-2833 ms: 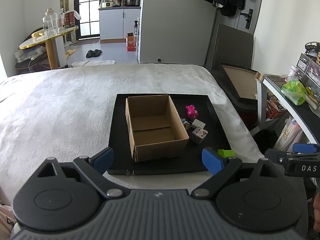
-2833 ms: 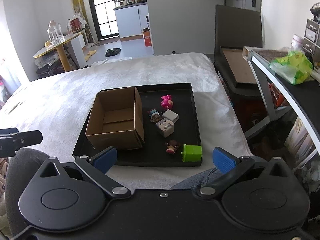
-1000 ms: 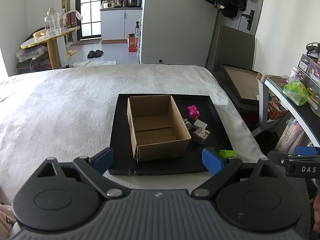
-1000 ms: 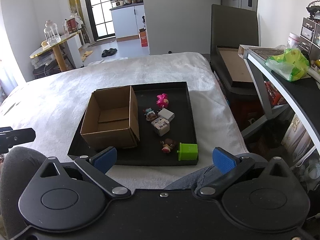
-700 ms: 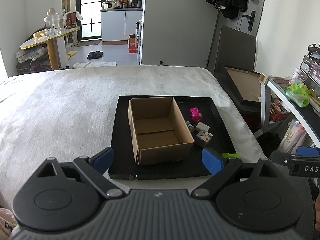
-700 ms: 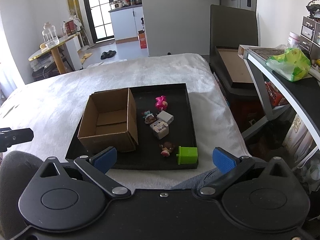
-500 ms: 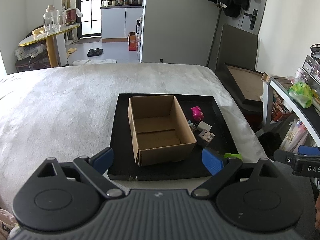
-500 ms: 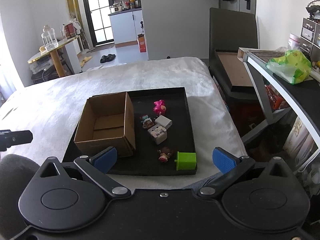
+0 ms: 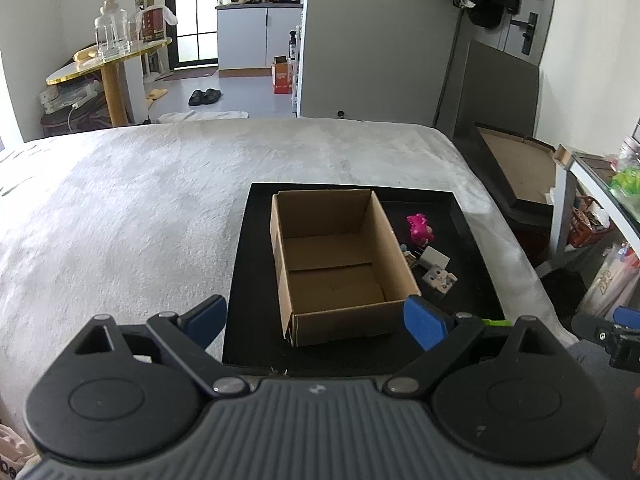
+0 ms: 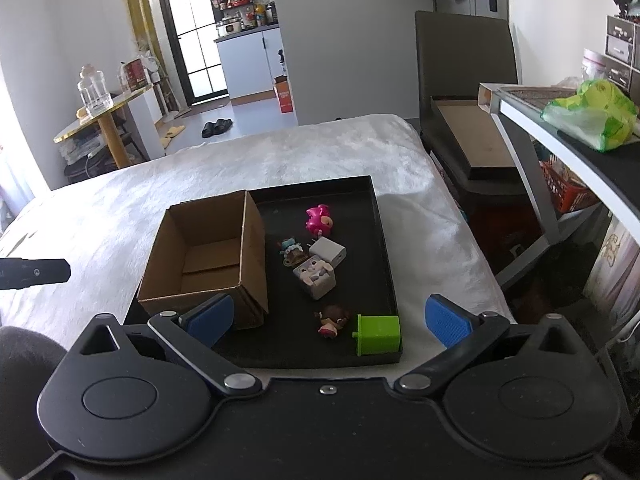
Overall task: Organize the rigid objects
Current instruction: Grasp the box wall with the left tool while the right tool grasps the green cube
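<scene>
From the left wrist view, the left gripper (image 9: 316, 316) is spread wide and holds nothing, hanging short of the near edge of the black tray (image 9: 240, 272) on the bed (image 9: 120, 208). The open box (image 9: 340, 268) stands on the tray's left part, empty inside. Right of it lie a pink figure (image 9: 419, 228), a white charger (image 9: 436, 258) and a grey cube (image 9: 440, 280), all apart from the gripper.

From the right wrist view, the right gripper (image 10: 328, 316) is likewise released and empty, aimed over the tray's near right corner. Closest to it are a green block (image 10: 378, 334) and a small doll (image 10: 333, 320), just beside each other. I judge the first pick is about to start: the green block is the easy one, so lower the right gripper straight over it, close across its flat sides, lift clear of the tray rim, then carry it left over the box wall before releasing.
</scene>
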`<action>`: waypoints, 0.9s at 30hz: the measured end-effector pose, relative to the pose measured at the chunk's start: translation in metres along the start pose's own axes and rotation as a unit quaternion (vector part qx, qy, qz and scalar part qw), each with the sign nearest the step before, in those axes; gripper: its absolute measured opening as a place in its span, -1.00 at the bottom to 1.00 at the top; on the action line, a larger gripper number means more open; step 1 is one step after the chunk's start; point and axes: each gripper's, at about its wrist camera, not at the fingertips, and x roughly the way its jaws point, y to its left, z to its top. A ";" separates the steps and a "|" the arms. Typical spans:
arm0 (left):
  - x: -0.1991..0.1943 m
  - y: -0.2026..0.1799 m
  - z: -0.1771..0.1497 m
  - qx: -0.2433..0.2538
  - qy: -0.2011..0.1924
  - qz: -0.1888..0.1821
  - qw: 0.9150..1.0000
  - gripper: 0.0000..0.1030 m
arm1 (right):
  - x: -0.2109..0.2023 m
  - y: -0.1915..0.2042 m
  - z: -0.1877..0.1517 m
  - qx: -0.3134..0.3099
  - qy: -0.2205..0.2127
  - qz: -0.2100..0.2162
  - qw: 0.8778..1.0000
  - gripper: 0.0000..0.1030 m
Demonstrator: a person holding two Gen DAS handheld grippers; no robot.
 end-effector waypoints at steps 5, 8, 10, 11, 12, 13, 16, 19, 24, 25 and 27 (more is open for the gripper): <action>0.017 0.000 0.002 -0.008 0.007 0.013 1.000 0.83 | 0.015 -0.004 -0.002 0.013 0.006 -0.001 1.000 1.00; 0.028 0.000 0.002 -0.009 0.013 0.021 1.000 0.82 | 0.023 -0.006 -0.003 0.014 0.011 -0.002 1.000 1.00; 0.035 0.001 0.003 -0.013 0.018 0.023 0.999 0.81 | 0.030 -0.008 -0.004 0.018 0.018 -0.001 1.000 1.00; 0.039 0.001 0.003 -0.016 0.023 0.023 0.999 0.80 | 0.033 -0.009 -0.004 0.021 0.022 -0.001 1.000 0.99; 0.043 0.003 0.003 -0.019 0.028 0.023 0.999 0.79 | 0.036 -0.010 -0.004 0.024 0.027 0.001 0.999 0.98; 0.047 0.002 0.003 -0.020 0.034 0.023 0.999 0.79 | 0.039 -0.011 -0.005 0.026 0.031 0.002 0.999 0.98; 0.055 0.003 0.003 -0.020 0.041 0.028 0.999 0.78 | 0.047 -0.014 -0.006 0.033 0.041 0.006 0.999 0.91; 0.065 0.005 0.003 -0.024 0.052 0.034 0.998 0.78 | 0.056 -0.017 -0.007 0.034 0.048 0.006 0.998 0.86; 0.080 0.012 0.003 -0.037 0.064 0.047 0.996 0.74 | 0.069 -0.027 -0.007 0.050 0.067 0.010 0.996 0.71; 0.083 0.014 0.003 -0.042 0.068 0.048 0.996 0.70 | 0.072 -0.029 -0.006 0.054 0.072 0.012 0.996 0.69; 0.089 0.017 0.004 -0.051 0.073 0.048 0.995 0.65 | 0.079 -0.033 -0.007 0.059 0.082 0.014 0.995 0.59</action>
